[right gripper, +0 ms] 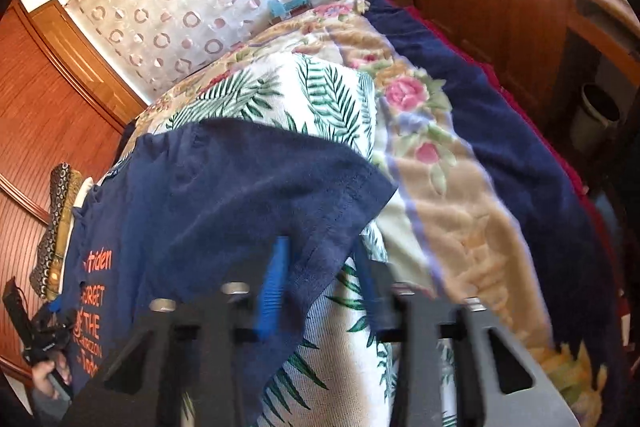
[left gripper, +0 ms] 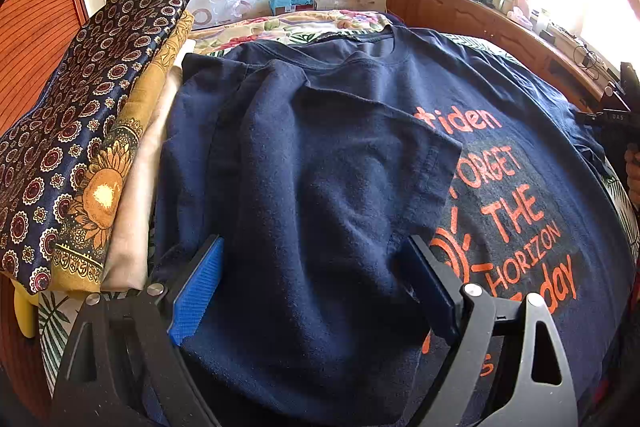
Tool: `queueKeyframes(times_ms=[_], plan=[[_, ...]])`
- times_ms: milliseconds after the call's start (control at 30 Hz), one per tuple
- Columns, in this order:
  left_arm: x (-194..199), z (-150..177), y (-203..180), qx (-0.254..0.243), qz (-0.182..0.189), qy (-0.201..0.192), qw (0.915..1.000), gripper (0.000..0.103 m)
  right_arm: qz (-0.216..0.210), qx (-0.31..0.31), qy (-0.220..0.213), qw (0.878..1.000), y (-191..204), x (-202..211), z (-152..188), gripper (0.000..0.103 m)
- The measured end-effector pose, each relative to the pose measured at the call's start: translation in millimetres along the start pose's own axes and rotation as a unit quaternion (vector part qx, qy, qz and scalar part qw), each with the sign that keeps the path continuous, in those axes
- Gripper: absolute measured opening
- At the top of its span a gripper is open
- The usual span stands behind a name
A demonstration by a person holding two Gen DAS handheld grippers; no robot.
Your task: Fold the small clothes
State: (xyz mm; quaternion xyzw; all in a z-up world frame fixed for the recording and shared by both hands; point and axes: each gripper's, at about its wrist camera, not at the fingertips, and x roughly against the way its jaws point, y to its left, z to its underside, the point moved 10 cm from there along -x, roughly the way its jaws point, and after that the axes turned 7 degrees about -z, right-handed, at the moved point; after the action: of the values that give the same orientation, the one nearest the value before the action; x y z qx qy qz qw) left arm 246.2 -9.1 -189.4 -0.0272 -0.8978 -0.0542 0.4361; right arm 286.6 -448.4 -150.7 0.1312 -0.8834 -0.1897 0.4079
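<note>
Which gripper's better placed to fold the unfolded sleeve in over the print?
Right, probably. The right gripper already straddles the outer sleeve, spread on the bedsheet. The left gripper hangs open over the folded side of the navy T-shirt.

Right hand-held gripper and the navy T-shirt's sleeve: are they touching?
Touching. The right wrist view shows the sleeve hanging between the right hand-held gripper's fingers, its cloth lying against one blue pad; a gap shows beside the other.
</note>
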Motion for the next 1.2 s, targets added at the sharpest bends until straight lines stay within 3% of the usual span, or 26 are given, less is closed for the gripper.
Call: queueKeyframes(times_ms=[33, 200, 367, 533, 600, 667, 767, 1100, 1200], plan=[[0, 0, 0, 0.0, 0.0, 0.0, 1.0, 0.089, 0.018, 0.021, -0.011, 1.0, 5, 6, -2, 0.005], [0, 0, 0, 0.0, 0.0, 0.0, 1.0, 0.089, 0.055, 0.108, -0.062, 0.991, 48, 34, -11, 0.003], [0, 0, 0, 0.0, 0.0, 0.0, 1.0, 0.089, 0.012, 0.181, -0.084, 0.98, 129, 50, -13, 0.003], [0, 0, 0, 0.0, 0.0, 0.0, 1.0, 0.089, -0.051, 0.253, -0.06, 0.964, 231, 36, 10, 0.003], [0, 0, 0, 0.0, 0.0, 0.0, 1.0, 0.089, -0.048, 0.283, -0.058, 0.956, 255, 28, 19, 0.013], [0, 0, 0, 0.0, 0.0, 0.0, 1.0, 0.089, -0.04, 0.303, -0.058, 0.95, 267, 26, 25, 0.038], [0, 0, 0, 0.0, 0.0, 0.0, 1.0, 0.089, -0.051, 0.294, -0.054, 0.953, 261, 29, 29, 0.039], [0, 0, 0, 0.0, 0.0, -0.001, 1.0, 0.089, 0.027, 0.229, 0.011, 0.973, 167, -6, 35, 0.039], [0, 0, 0, 0.0, 0.0, -0.001, 1.0, 0.089, 0.024, 0.197, 0.028, 0.98, 157, -24, 34, 0.039]])
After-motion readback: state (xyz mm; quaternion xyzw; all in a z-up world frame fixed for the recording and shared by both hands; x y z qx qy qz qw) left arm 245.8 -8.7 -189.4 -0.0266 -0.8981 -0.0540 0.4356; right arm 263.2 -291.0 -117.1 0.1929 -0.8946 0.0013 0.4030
